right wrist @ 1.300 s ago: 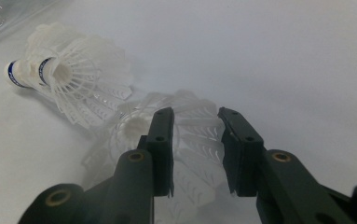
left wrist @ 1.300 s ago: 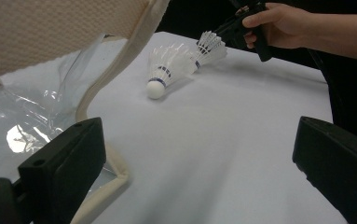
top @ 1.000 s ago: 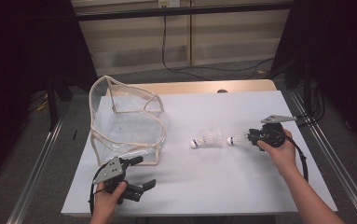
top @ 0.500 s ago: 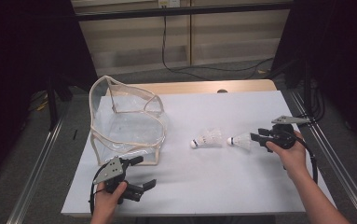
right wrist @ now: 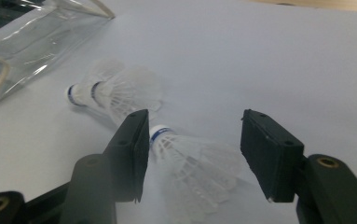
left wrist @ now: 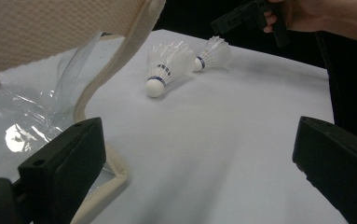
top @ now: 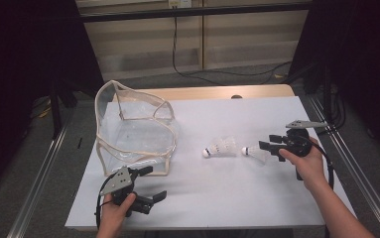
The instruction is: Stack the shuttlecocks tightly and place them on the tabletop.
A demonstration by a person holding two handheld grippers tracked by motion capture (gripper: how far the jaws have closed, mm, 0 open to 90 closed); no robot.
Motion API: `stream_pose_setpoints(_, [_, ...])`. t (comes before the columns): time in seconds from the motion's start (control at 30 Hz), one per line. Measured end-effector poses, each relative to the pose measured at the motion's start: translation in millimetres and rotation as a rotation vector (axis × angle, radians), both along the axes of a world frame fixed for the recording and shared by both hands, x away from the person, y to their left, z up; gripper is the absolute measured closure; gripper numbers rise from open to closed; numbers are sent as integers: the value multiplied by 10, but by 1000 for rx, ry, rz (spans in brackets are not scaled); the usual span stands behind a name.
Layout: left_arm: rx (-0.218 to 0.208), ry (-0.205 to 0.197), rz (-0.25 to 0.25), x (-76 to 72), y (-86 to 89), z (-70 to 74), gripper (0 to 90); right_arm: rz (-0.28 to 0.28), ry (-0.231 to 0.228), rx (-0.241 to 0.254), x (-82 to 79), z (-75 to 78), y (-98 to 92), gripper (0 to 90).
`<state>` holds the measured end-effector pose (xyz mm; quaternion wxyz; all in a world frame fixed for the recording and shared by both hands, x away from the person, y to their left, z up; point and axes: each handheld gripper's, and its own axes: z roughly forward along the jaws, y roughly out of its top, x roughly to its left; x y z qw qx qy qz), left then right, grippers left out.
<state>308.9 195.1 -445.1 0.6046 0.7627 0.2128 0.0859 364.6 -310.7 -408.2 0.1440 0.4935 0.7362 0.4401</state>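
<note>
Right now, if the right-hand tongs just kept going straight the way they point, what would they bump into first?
Most likely the nearer shuttlecock, lying on the table between the open jaws of the right tongs. They have just been opening. The second shuttlecock lies beyond.

This looks like a lab or test room set up for recording. A white table [top: 212, 198] stands alone, flanked by aluminium rails [top: 38, 183] on a grey floor [top: 9, 208]. Black curtains [top: 24, 54] hang on both sides, shutting the spot off. Behind it a plain beige wall [top: 247, 39] carries a socket [top: 176, 3], from which a black cable [top: 177, 49] trails down across the floor.
</note>
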Motion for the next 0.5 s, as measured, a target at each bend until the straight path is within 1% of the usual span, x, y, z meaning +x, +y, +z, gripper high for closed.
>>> stream_pose_setpoints(0.07, [-1,0,2,-1,4,2,28,17,17,-6,-4,-31,64,427])
stream_pose_setpoints(0.13, [2,0,3,-1,9,4,28,27,30,-16,-3,-68,102,449])
stream_pose_setpoints(0.17, [1,0,3,-2,10,5,28,29,39,-23,1,-99,114,450])
stream_pose_setpoints(0.2, [1,-1,2,-1,11,5,28,28,54,-18,3,-121,120,451])
stream_pose_setpoints(0.27, [2,0,3,0,11,3,27,37,69,-8,9,-161,117,495])
stream_pose_setpoints(0.3, [1,0,3,1,10,2,27,41,76,-7,6,-173,113,497])
stream_pose_setpoints(0.4, [-1,1,0,1,4,0,28,52,86,-3,1,-199,110,537])
stream_pose_setpoints(0.5, [0,-1,3,2,7,2,28,67,90,-3,-3,-209,113,604])
